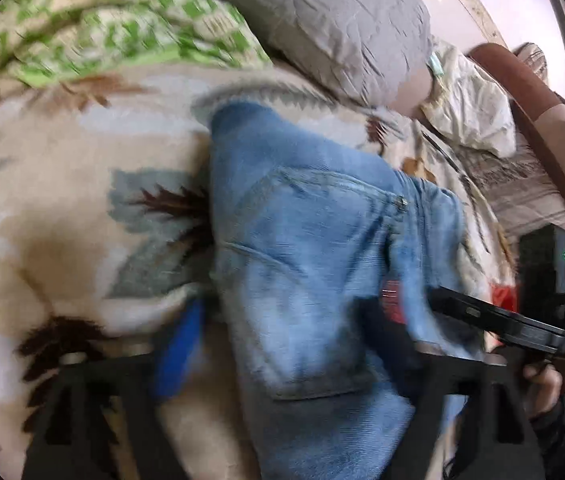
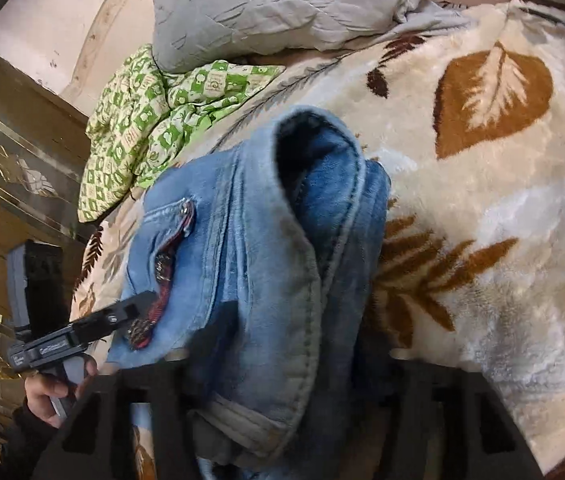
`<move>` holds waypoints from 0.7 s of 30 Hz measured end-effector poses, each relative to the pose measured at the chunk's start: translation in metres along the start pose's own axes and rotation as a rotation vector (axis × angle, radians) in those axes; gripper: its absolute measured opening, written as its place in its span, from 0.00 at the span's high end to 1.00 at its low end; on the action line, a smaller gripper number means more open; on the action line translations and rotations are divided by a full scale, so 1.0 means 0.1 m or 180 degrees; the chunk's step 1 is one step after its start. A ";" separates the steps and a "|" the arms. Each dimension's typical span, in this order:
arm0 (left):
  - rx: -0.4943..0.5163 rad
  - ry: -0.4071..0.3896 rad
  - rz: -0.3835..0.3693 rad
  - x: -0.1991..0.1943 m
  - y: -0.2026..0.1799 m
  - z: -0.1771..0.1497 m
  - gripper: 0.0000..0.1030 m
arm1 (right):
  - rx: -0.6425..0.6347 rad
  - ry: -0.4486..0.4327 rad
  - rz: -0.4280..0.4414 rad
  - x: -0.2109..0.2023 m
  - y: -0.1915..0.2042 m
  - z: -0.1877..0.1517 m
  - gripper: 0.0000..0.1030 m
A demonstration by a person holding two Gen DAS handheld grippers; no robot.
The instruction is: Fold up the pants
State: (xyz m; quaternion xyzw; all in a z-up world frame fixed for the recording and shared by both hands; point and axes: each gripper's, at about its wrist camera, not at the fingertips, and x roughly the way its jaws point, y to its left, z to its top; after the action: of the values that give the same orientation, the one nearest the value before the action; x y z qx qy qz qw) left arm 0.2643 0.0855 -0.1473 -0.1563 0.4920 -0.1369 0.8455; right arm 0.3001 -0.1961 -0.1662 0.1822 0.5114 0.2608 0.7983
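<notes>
the jeans (image 1: 314, 248) lie bunched on the leaf-print blanket (image 1: 62, 200), waist end toward both tongs, back pocket up in the left wrist view.

left gripper (image 1: 278, 360): fingers spread wide, one each side of the denim; blue pad on the left finger (image 1: 180, 344). view is blurred, so whether the pads press the cloth: cannot tell. seen from the right wrist cam, the same tool (image 2: 82, 332) has its tip at the jeans' edge, nr the red-lined zip, w/ the person's hand (image 2: 58, 392) on the handle.

right gripper (image 2: 282, 368): fingers wide apart, denim fold running between them; contact w/ the pads is not clear. in the left wrist view its tip (image 1: 502, 320) reaches the jeans' right edge.

behind the jeans: grey quilted pillow (image 2: 274, 4) and green checked cloth (image 2: 150, 120), both lying on the blanket. wooden cabinet (image 2: 10, 168) stands at far left of the right wrist view.
</notes>
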 end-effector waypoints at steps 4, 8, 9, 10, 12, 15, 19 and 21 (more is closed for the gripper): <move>-0.0145 -0.0082 0.0142 -0.15 0.06 -0.18 0.00 | -0.0126 -0.0036 -0.0279 -0.19 0.13 -0.12 0.00; 0.0000 -0.0400 0.0605 -0.52 -0.06 -0.35 0.00 | -0.0484 -0.0311 -0.0815 -0.57 0.34 -0.33 0.00; 0.0050 -0.0493 0.0701 -0.60 -0.11 -0.37 0.00 | -0.0556 -0.0400 -0.0937 -0.68 0.41 -0.38 0.00; 0.0084 -0.0572 0.0789 -0.69 -0.17 -0.39 0.00 | -0.0596 -0.0459 -0.1013 -0.77 0.46 -0.42 0.00; 0.0112 -0.0756 0.0913 -0.93 -0.30 -0.47 0.00 | -0.0655 -0.0616 -0.1180 -1.03 0.63 -0.53 0.00; 0.0156 -0.0958 0.1011 -1.27 -0.50 -0.61 0.00 | -0.0697 -0.0865 -0.1337 -1.37 0.90 -0.66 0.00; 0.0358 -0.1265 0.1223 -1.69 -0.83 -0.86 0.00 | -0.0762 -0.1229 -0.1507 -1.88 1.28 -0.92 0.00; 0.0414 -0.1368 0.1162 -1.92 -0.99 -1.01 0.00 | -0.0800 -0.1375 -0.1549 -2.10 1.46 -1.08 0.00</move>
State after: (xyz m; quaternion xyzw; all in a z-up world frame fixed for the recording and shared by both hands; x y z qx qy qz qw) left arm 0.0765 0.0555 -0.0037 -0.0361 0.3117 0.0225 0.9492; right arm 0.0965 -0.2033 0.0229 0.0062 0.3229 0.0792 0.9431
